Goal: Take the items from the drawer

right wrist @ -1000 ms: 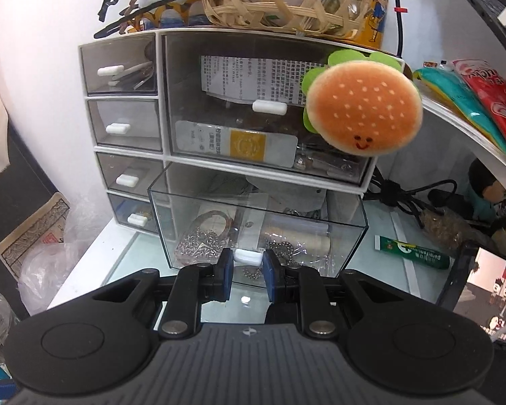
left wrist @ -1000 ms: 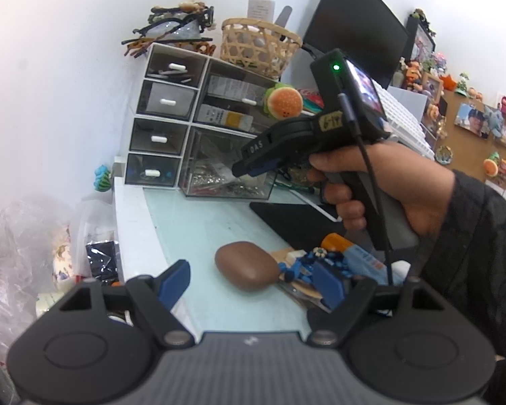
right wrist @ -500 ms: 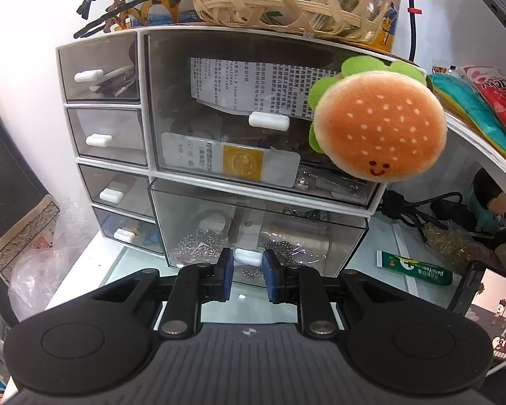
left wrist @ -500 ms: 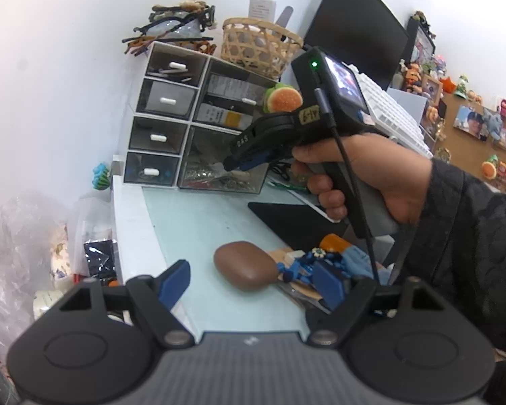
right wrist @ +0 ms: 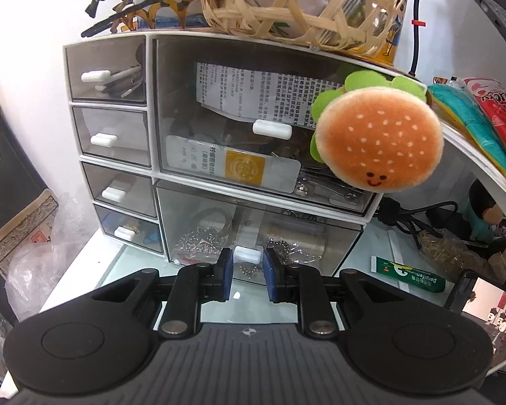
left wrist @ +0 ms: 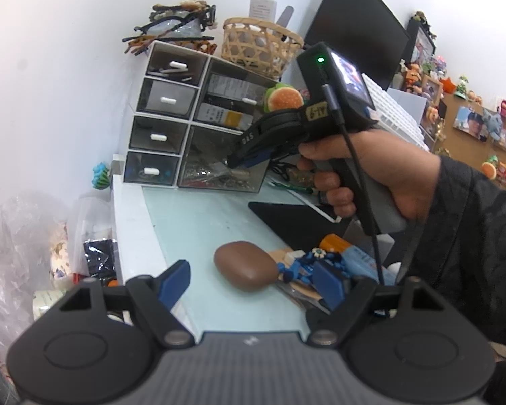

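Drawer (right wrist: 259,236) handle (right wrist: 247,255) sits between right gripper (right wrist: 247,270) pads, clenched on it; left gripper (left wrist: 253,280) released, well apart.

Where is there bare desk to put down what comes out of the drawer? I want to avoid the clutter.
The pale desk top lies bare between the drawer unit and the brown case, bordered by the black pad. A smaller bare strip sits right of the unit by the green tube. Beyond the brown case, blue toys crowd the surface.
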Demonstrator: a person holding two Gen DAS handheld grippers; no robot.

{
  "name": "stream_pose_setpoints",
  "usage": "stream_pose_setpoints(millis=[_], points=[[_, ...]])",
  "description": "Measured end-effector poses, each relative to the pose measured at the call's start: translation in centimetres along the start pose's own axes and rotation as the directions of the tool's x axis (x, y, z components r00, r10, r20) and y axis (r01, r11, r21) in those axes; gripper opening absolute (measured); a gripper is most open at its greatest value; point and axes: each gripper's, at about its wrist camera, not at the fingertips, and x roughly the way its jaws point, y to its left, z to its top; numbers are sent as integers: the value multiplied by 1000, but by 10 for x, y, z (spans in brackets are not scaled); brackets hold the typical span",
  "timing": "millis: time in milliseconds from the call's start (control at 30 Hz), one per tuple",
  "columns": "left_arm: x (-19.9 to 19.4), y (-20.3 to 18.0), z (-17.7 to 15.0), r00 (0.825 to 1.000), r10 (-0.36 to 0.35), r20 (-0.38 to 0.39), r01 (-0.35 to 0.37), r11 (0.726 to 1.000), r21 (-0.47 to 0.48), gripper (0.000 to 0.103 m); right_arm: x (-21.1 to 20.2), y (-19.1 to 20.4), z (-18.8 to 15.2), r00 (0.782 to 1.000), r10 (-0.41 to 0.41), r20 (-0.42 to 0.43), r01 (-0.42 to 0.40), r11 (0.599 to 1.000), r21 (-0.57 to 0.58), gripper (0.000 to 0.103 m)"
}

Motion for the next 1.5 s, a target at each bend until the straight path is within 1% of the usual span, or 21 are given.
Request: stream_pose_setpoints(millis=[133,433,600,733,900,967,1133,1233,1400,1467,1500], points=[[0,-1,0,1000,6,2,-6,1000,2,82,-9,1,-3,1000,4,3,-4,1000,-14,22],[-1,-4,0,1000,26,1,-26,1000,12,82,-43,-3,-18,1000,20,16,-20,999,-33,22],[-1,-6,-1,999,42,6,-42,999,22,82,-71,-5,-27,999,39,32,-38,999,-30,22],[-1,-9,-1,999,41,4,-41,998,36,82,-95,-11,-35,997,68,37,-68,998,3,23],[2,-18,-2,1000,31,-6,-30,998,61,82,-130,-18,-51,997,59,58,-59,998,11,25],[3,-23,-2,1000,25,-10,-24,997,74,82,-147,-21,-58,996,55,70,-56,998,20,28],[1,-36,-3,1000,-8,-16,9,996,88,82,-186,-34,-79,994,50,99,-56,997,57,30],[1,-43,-3,999,-34,-15,35,996,84,82,-206,-41,-93,992,39,118,-48,996,77,39],[4,-56,-4,999,-32,-30,35,993,114,82,-234,-52,-114,990,28,138,-43,993,108,41],[6,-60,-2,999,-41,-29,44,991,124,82,-243,-56,-123,989,18,146,-36,992,120,44],[8,-60,0,998,-56,-30,59,992,109,82,-247,-57,-128,989,12,150,-31,991,127,47]])
